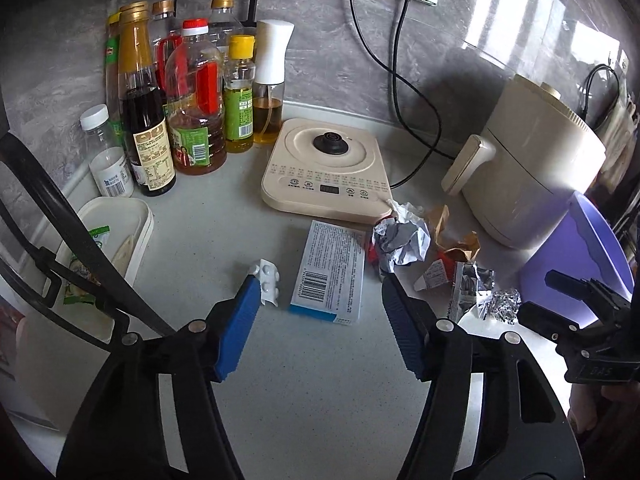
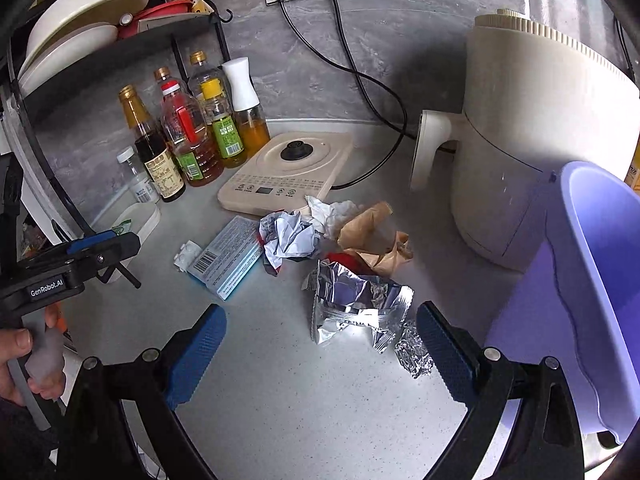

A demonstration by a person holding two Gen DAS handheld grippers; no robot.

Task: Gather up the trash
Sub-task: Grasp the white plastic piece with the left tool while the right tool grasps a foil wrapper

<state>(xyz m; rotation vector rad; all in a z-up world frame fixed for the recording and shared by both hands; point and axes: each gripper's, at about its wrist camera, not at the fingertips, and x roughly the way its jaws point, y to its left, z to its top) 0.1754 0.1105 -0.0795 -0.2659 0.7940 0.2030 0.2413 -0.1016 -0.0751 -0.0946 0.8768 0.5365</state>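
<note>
Trash lies on the grey counter: a blue-and-white medicine box [image 1: 330, 270] [image 2: 228, 258], a white pill blister [image 1: 269, 282] [image 2: 187, 254], crumpled white paper [image 1: 402, 240] [image 2: 290, 236], brown paper [image 1: 456, 236] [image 2: 374, 236], a silver foil wrapper [image 2: 356, 304] [image 1: 470, 286] and a foil ball [image 2: 414, 354] [image 1: 500, 306]. My left gripper [image 1: 320, 284] is open, above the box and blister. My right gripper [image 2: 320, 320] is open, just before the foil wrapper. A purple bin [image 2: 600, 280] [image 1: 576, 256] stands at the right.
A cream induction cooker [image 1: 326, 168] [image 2: 288, 168] sits behind the trash, with several condiment bottles [image 1: 192, 100] [image 2: 192, 132] to its left. A cream air fryer [image 1: 532, 164] [image 2: 532, 136] stands at the right. A white tray [image 1: 116, 236] sits at the left under a dish rack [image 2: 80, 28].
</note>
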